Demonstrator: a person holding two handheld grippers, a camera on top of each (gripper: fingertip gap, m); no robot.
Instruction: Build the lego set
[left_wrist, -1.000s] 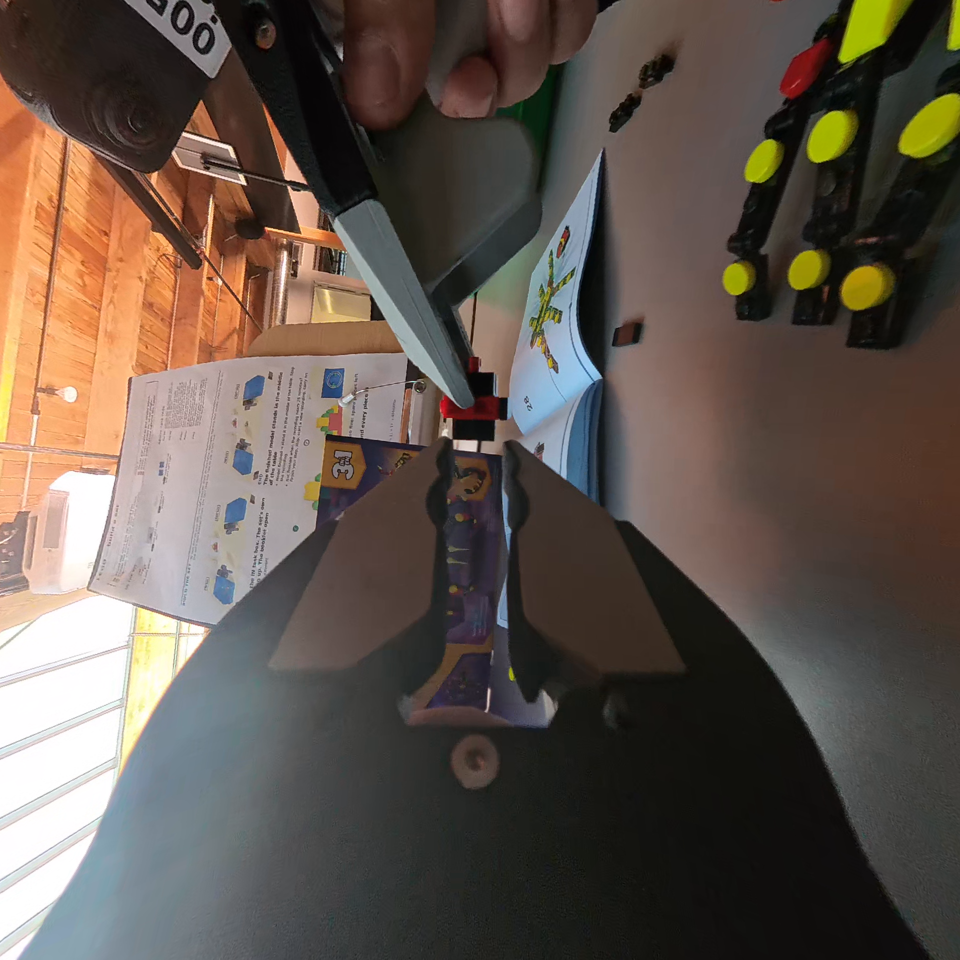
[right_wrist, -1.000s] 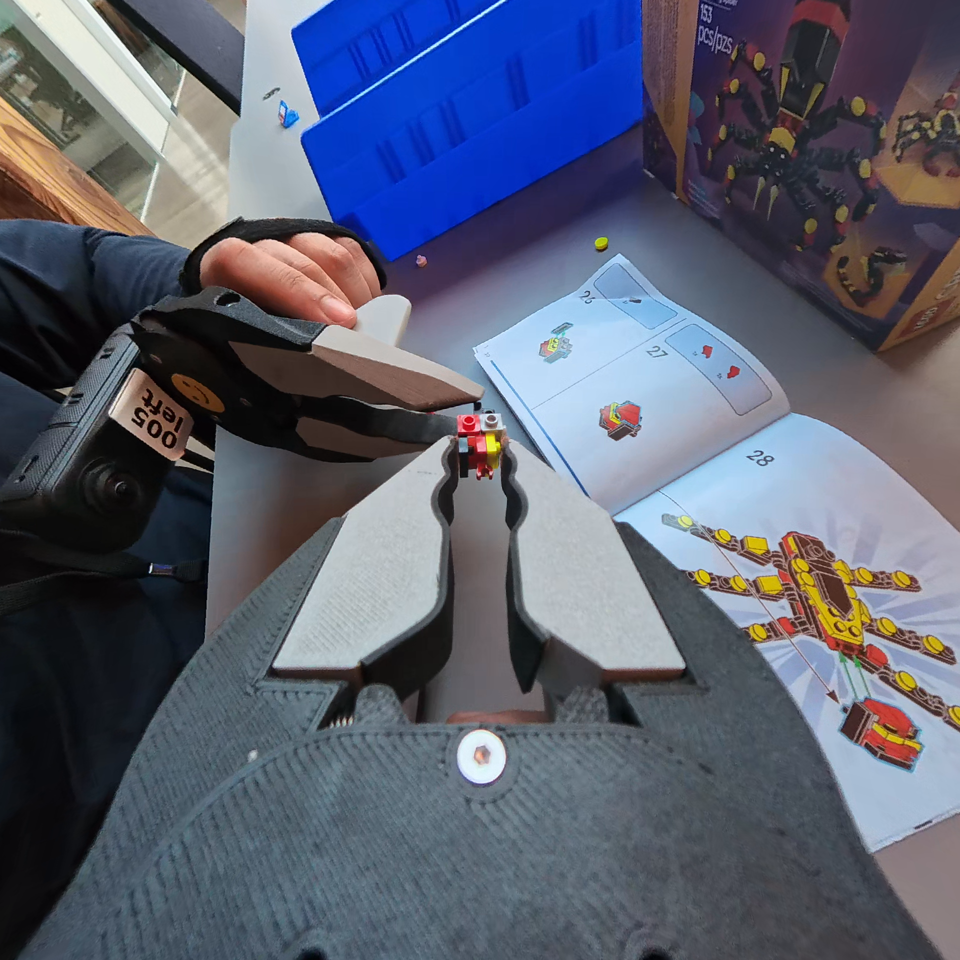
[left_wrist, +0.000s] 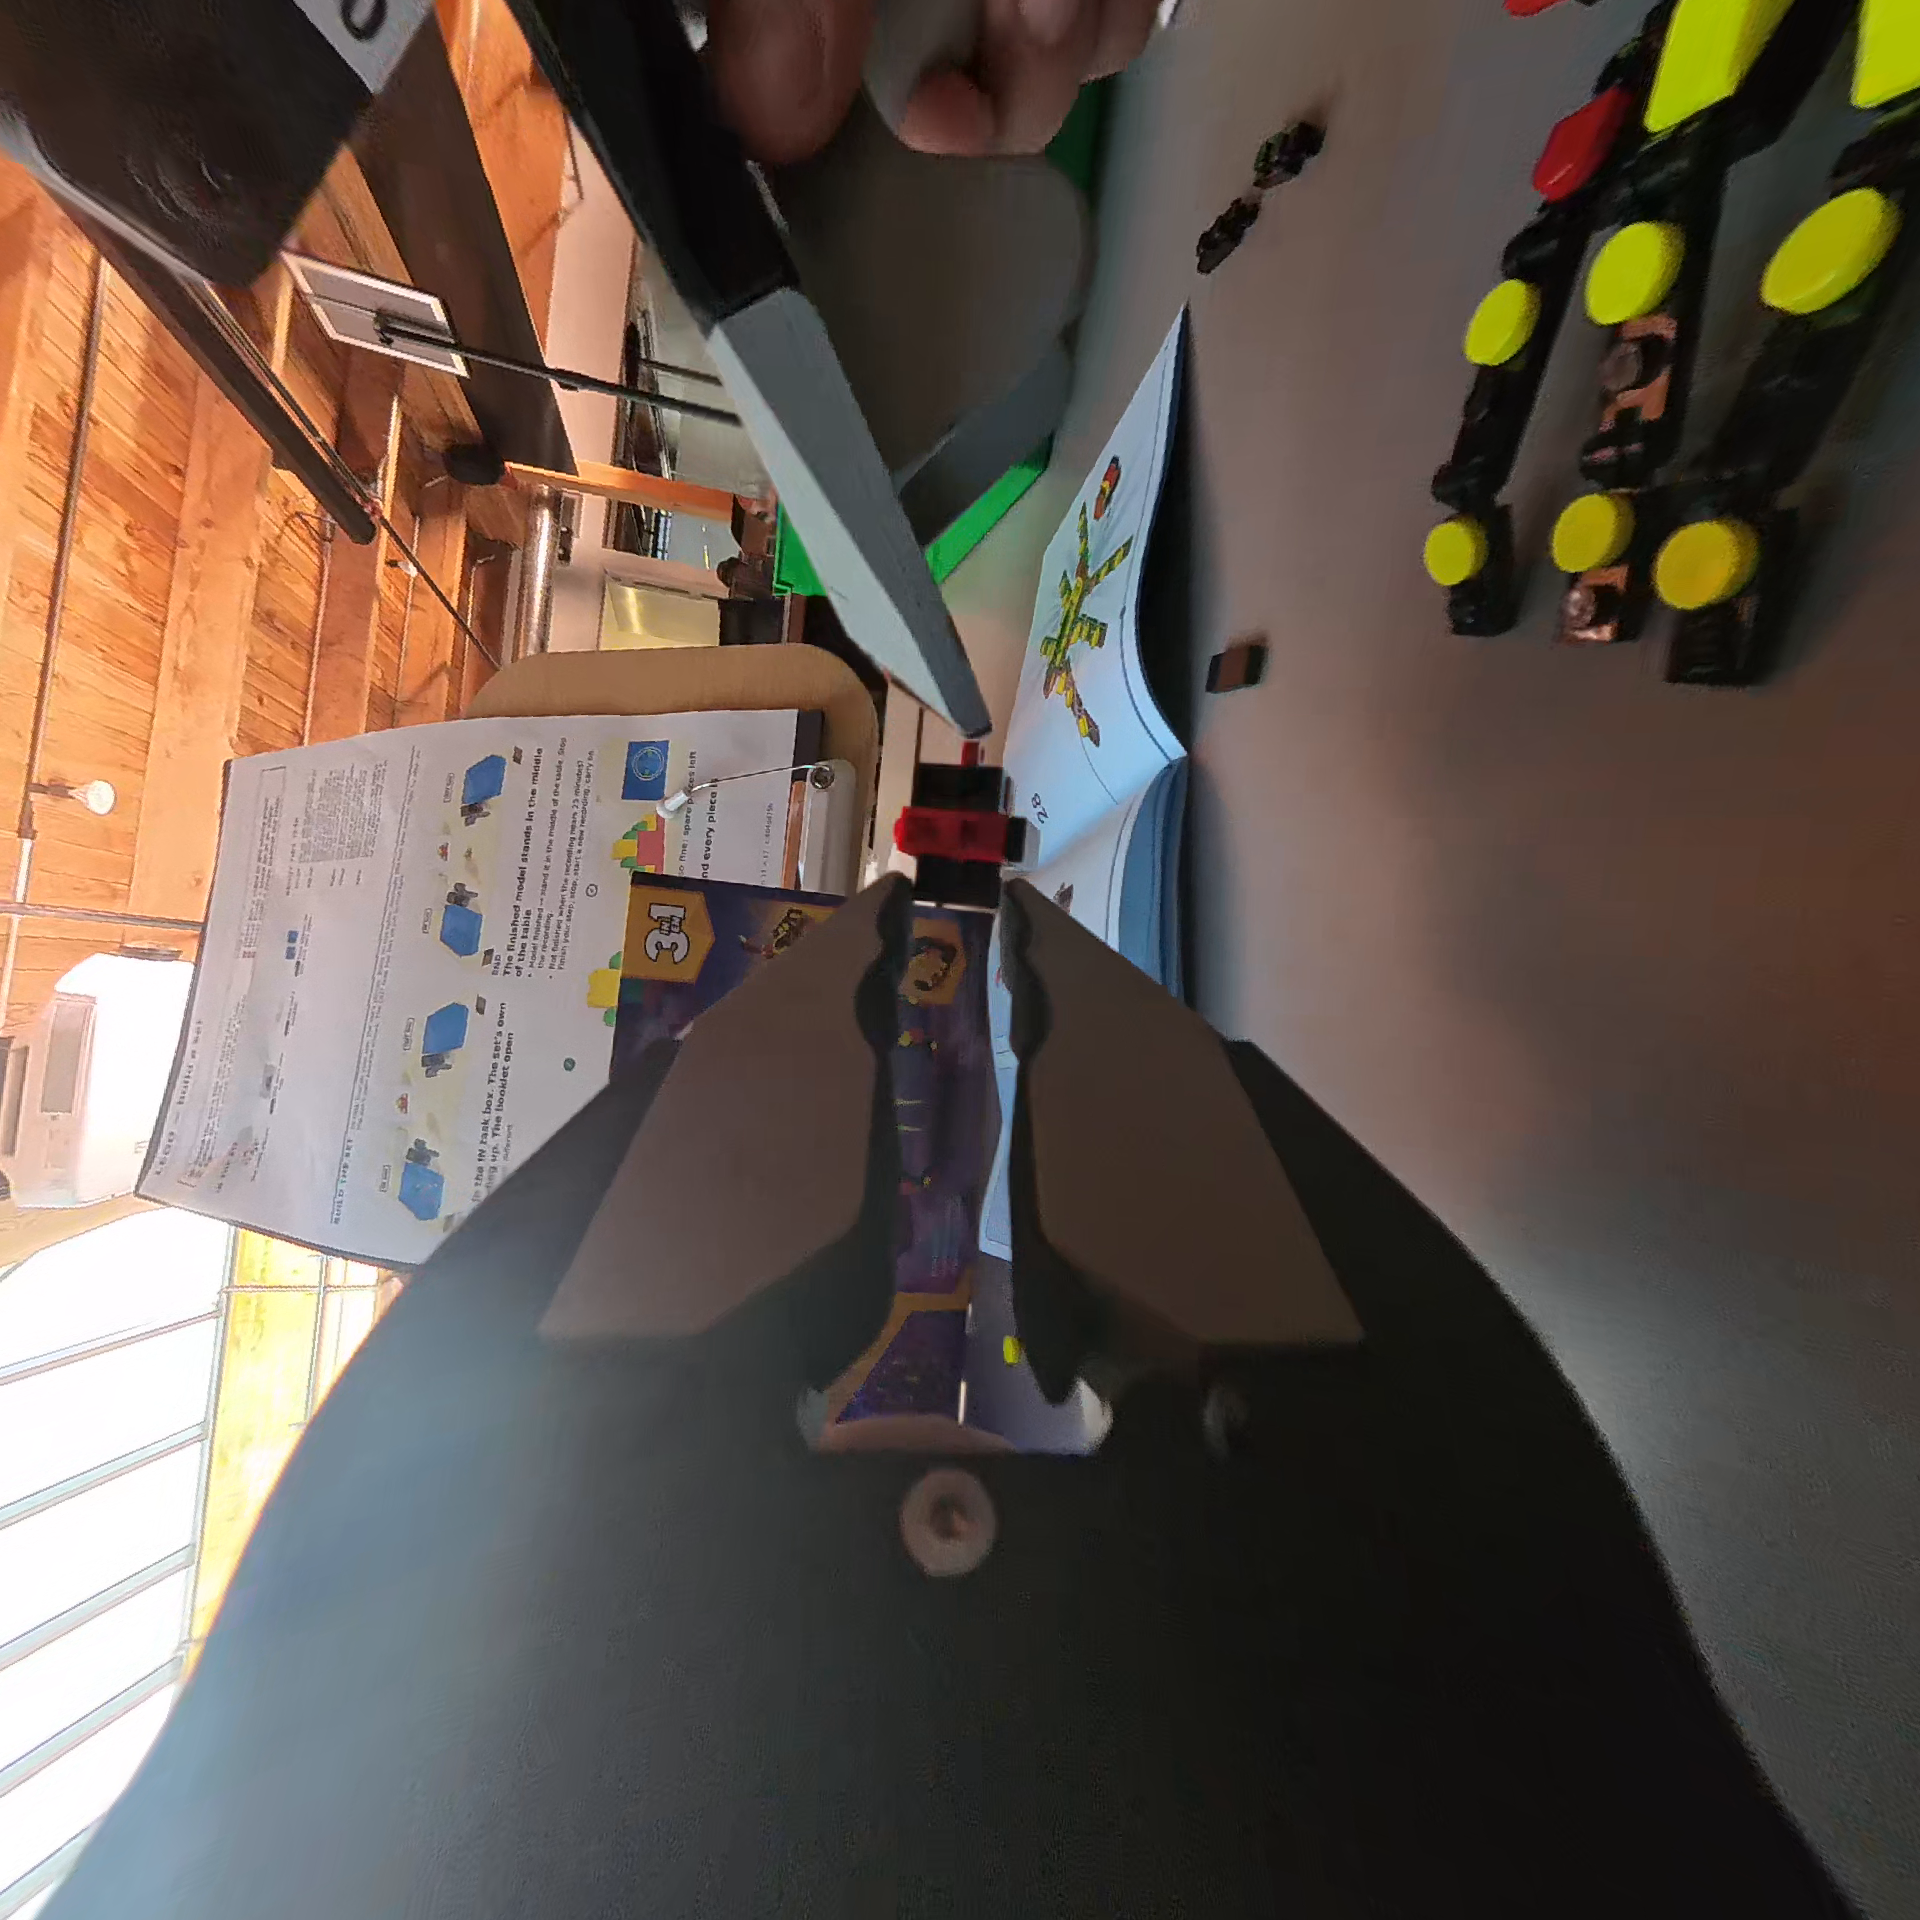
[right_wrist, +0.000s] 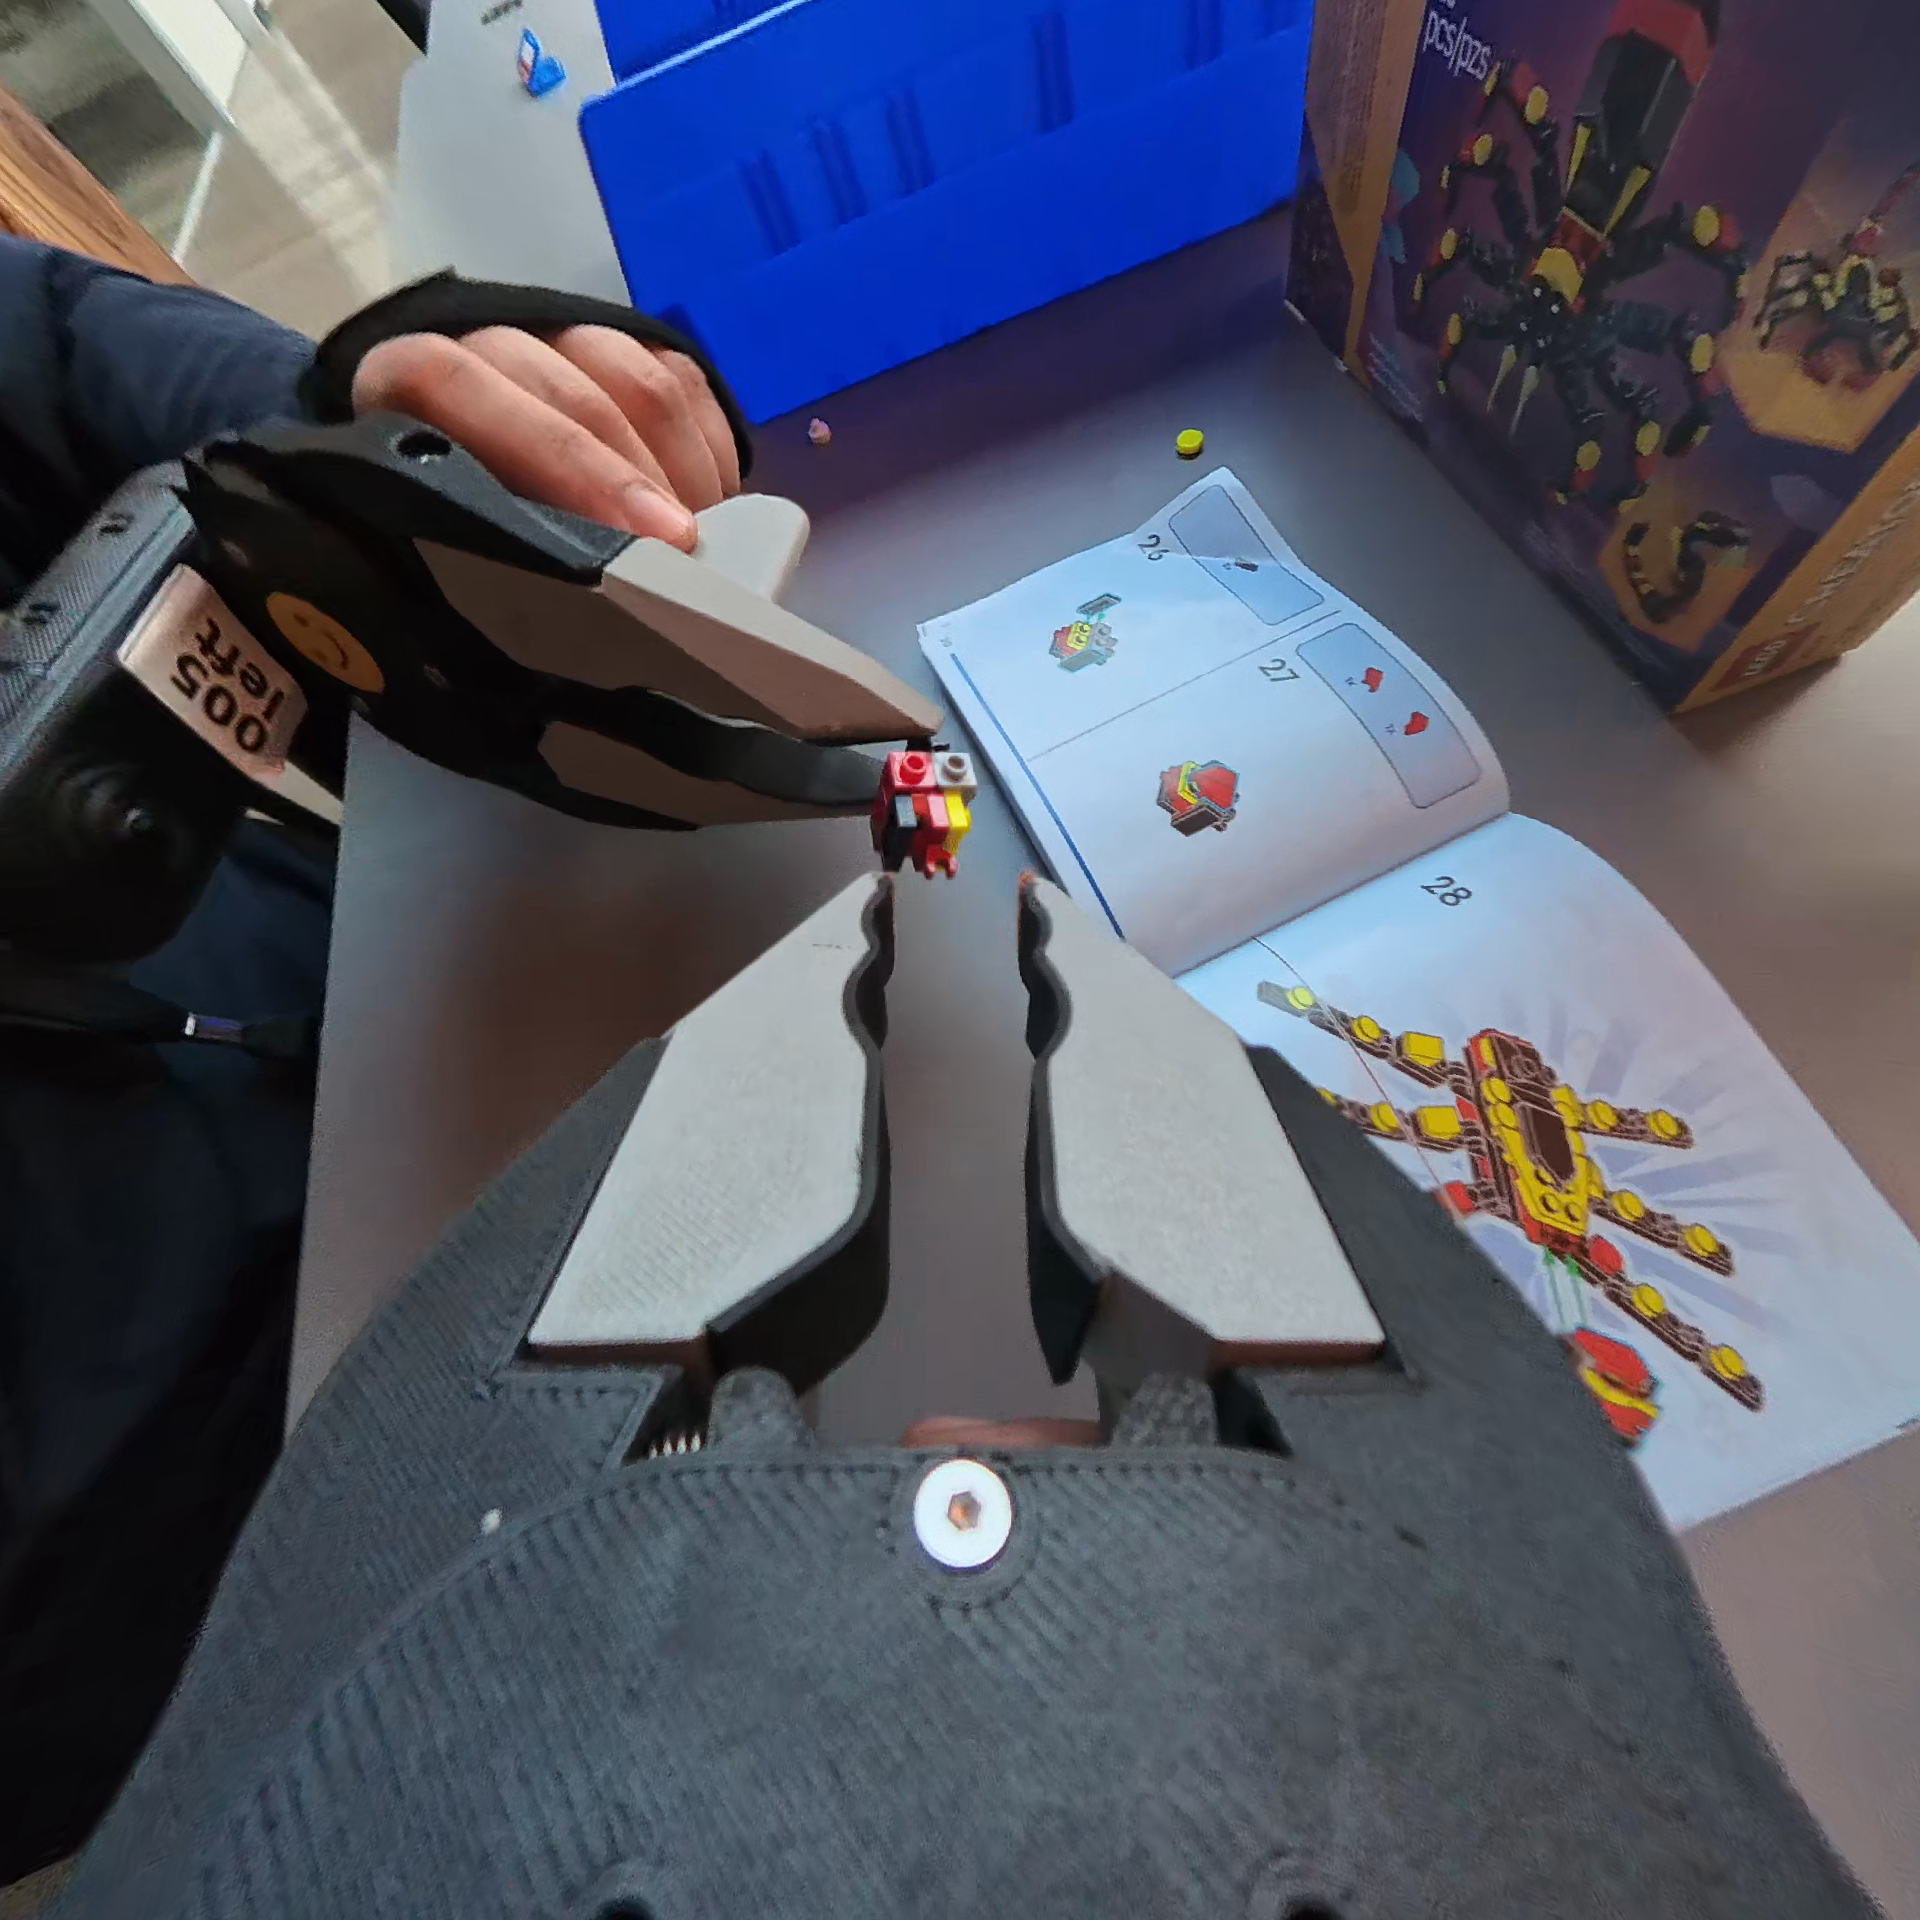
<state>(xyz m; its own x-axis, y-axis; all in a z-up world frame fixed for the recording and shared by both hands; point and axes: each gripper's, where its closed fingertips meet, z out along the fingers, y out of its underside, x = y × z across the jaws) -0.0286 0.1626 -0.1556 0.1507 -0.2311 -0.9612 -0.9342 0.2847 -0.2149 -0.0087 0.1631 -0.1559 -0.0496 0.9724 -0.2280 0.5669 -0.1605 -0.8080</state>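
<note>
Red, yellow, black and grey small brick assembly (right_wrist: 925, 812) pinched at the fingertips of the left gripper (right_wrist: 902, 750), jaws closed on it, held in the air above the grey tabletop (right_wrist: 582, 966). Seen from the left wrist view as a black-and-red block (left_wrist: 958, 831) clamped just past the left gripper's (left_wrist: 951, 902) own tips. Right gripper (right_wrist: 951, 883) just below the assembly, apart from it, jaws parted and holding nothing; one grey finger (left_wrist: 852, 540) of it angled in above the block in the left wrist view. Open instruction booklet (right_wrist: 1351, 935) lying flat just right of the assembly. Purple cardboard set box (right_wrist: 1621, 312) standing beyond the booklet, blue plastic bin (right_wrist: 935, 177) behind the assembly. Small yellow round stud (right_wrist: 1189, 444) loose on the tabletop between bin and booklet. Black spider legs with yellow round studs (left_wrist: 1621, 416) lying well to the right of the block in the left wrist view.
</note>
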